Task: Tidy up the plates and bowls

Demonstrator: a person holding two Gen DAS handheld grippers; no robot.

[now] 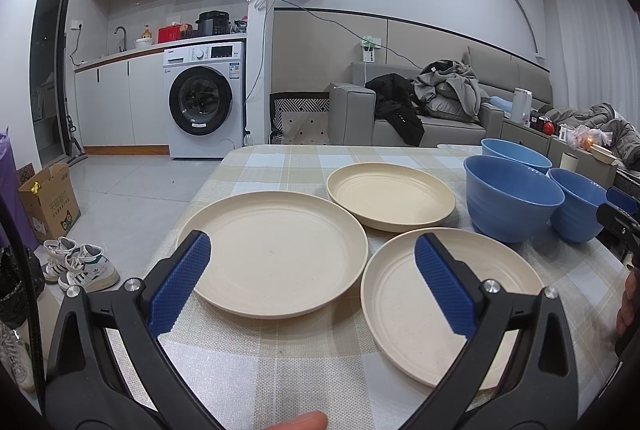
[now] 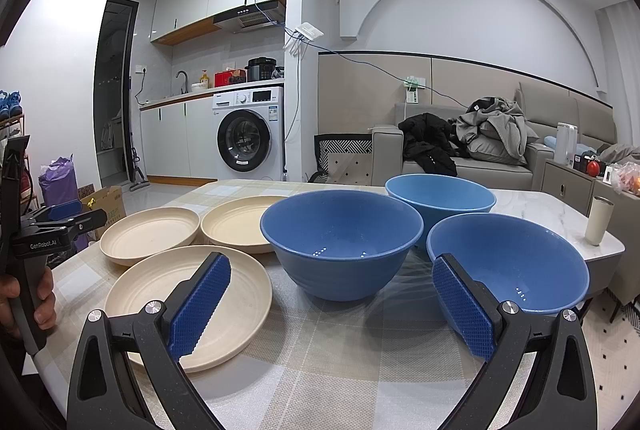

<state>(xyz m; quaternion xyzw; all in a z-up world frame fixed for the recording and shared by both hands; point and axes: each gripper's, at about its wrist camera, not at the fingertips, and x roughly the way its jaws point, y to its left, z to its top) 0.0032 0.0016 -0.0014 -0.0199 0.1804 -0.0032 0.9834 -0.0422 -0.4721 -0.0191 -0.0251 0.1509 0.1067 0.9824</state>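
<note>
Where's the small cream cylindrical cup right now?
Right wrist view only: the small cream cylindrical cup stands upright at the table's far right marble edge, right of the three blue bowls, apart from them.

My blue finger pads (image 2: 200, 306) are knurled rubber on matt black plastic. The cream speckled plastic plates (image 1: 276, 254) look matt; the blue plastic bowls (image 2: 340, 242) semi-gloss; the checked woven tablecloth (image 1: 280, 362) coarse.

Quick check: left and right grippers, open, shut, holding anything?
Left gripper: open, empty, above the plates.
Right gripper: open, empty, before the bowls.
</note>
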